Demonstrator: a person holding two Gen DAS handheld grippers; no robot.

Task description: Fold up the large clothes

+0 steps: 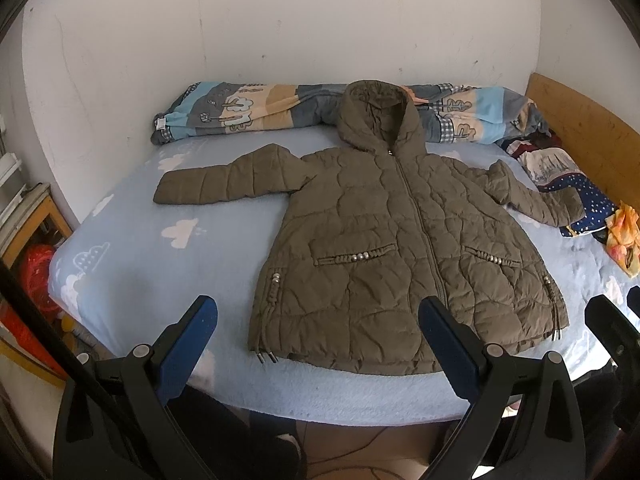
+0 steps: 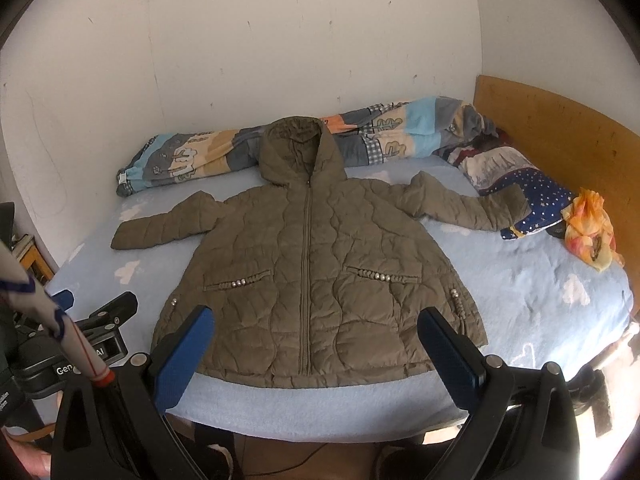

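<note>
Nothing folded yet: the olive puffer jacket (image 1: 384,240) lies flat on the bed (image 1: 140,248), ahead of both spread, empty grippers, left gripper (image 1: 320,332) and right gripper (image 2: 316,336). I'd expect a sleeve to be pinched next.

Left tongs (image 1: 318,312) and right tongs (image 2: 316,322) hang side by side, jaws spread wide.

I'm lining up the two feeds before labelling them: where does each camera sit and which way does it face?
Left wrist: on the left gripper, open at the bed's near edge, facing the olive jacket and wall; the right gripper shows at the right.
Right wrist: on the right gripper, open, facing the jacket straight on; the left gripper shows at the left.
Both share the jacket, rolled quilt and headboard.
</note>
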